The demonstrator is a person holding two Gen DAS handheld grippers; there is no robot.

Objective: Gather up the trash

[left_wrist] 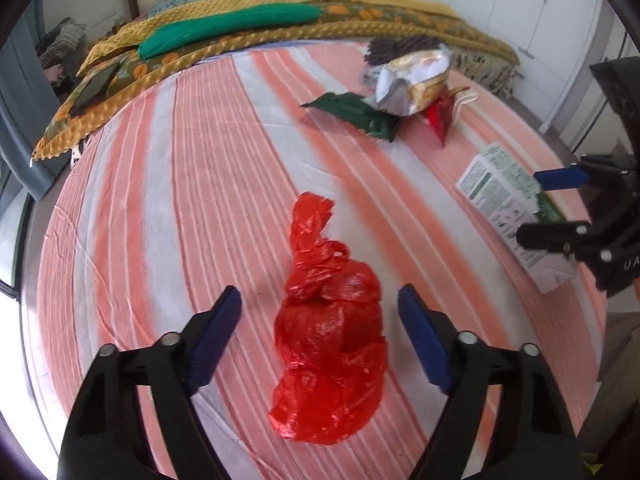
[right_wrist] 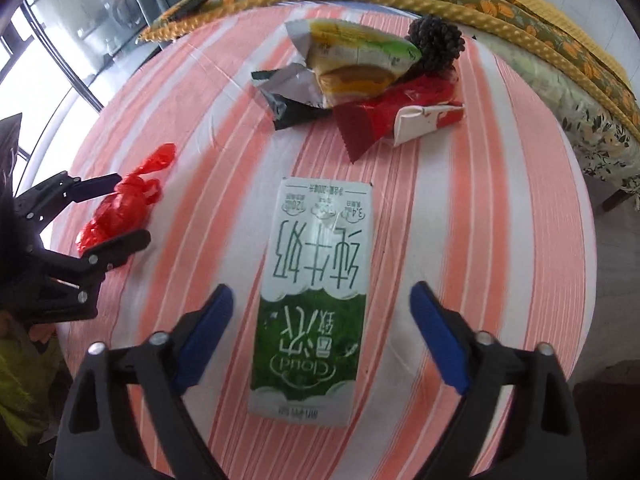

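Spread apart, the left gripper [left_wrist: 320,312] straddles a red bag [left_wrist: 330,356]; right of the bag, the right gripper's [right_wrist: 322,308] open jaws flank a milk carton [right_wrist: 316,300].

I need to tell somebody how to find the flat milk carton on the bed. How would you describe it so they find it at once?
Start from the bed sheet with pink and white stripes. The flat green and white milk carton lies alone on it, nearer than the heap of crumpled snack wrappers and right of the knotted red plastic bag. Only this one is rectangular, with large printed characters.
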